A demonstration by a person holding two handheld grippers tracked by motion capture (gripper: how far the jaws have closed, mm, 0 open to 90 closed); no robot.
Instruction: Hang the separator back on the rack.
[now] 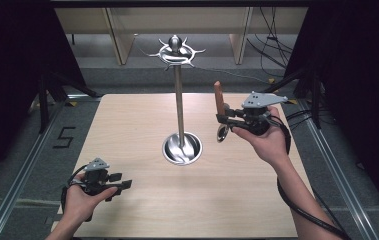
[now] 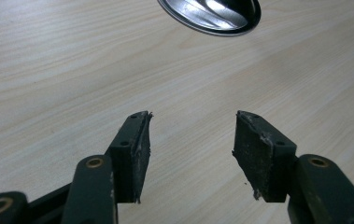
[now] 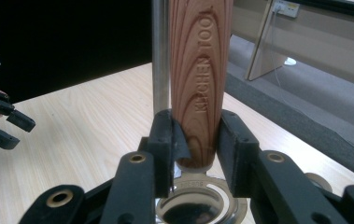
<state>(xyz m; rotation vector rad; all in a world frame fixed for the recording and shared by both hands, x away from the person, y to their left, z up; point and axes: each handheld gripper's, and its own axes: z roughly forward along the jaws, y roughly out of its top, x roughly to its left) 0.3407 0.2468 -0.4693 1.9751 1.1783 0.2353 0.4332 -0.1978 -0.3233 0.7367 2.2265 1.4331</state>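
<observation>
Pale wooden table holds a tall metal rack with hooks on top. Right gripper pinches a wooden-handled kitchen tool, handle up beside the pole, likely to hang it. Left gripper rests low, jaws spread, holding nothing

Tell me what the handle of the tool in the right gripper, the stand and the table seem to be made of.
Handle: wood or a wood-look finish, reddish-brown with clear grain, "KITCHEN TOOL" pressed into it.
Stand: polished metal, probably steel; its pole and round base mirror the light.
Table: pale wood, perhaps a laminate; fine straight grain with a matte surface.
</observation>
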